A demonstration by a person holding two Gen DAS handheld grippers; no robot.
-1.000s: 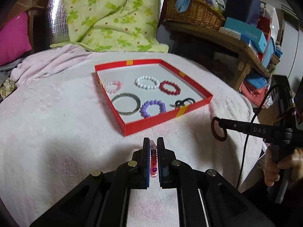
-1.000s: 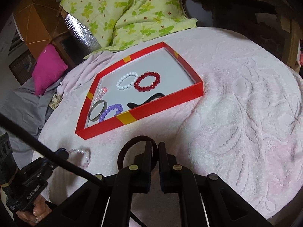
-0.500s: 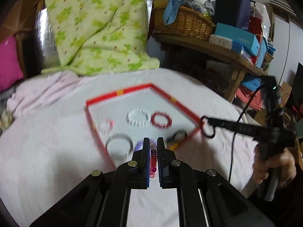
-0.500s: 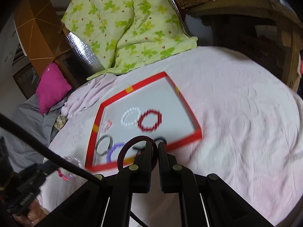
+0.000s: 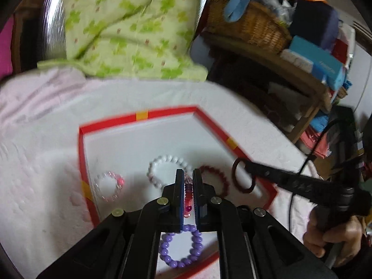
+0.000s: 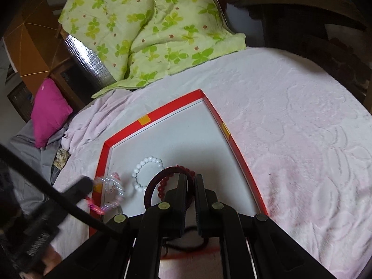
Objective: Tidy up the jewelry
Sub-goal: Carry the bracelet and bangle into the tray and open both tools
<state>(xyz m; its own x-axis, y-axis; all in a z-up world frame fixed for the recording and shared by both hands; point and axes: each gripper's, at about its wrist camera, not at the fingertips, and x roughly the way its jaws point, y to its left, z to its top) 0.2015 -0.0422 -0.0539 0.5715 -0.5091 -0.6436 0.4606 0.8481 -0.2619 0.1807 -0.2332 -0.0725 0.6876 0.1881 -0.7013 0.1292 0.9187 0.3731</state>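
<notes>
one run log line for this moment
left gripper: shut on bead bracelet | right gripper: shut on dark ring | both over tray

You see a red-rimmed tray (image 5: 139, 115) with white floor, white bead bracelet (image 5: 171, 160) near its centre, dark red beads (image 5: 220, 179) at its three o'clock, clear pink-accented bracelet (image 5: 109, 186) at nine, purple beads (image 5: 181, 246) at six, a pink beaded bracelet (image 5: 187, 196) pinched edge-on above, a dark maroon ring (image 6: 167, 190) held over the tray.

The right gripper (image 6: 191, 186) pinches a dark ring (image 6: 153, 186) above the red tray (image 6: 241, 160), which holds white (image 6: 148, 172) and red beads (image 6: 162, 186).
</notes>
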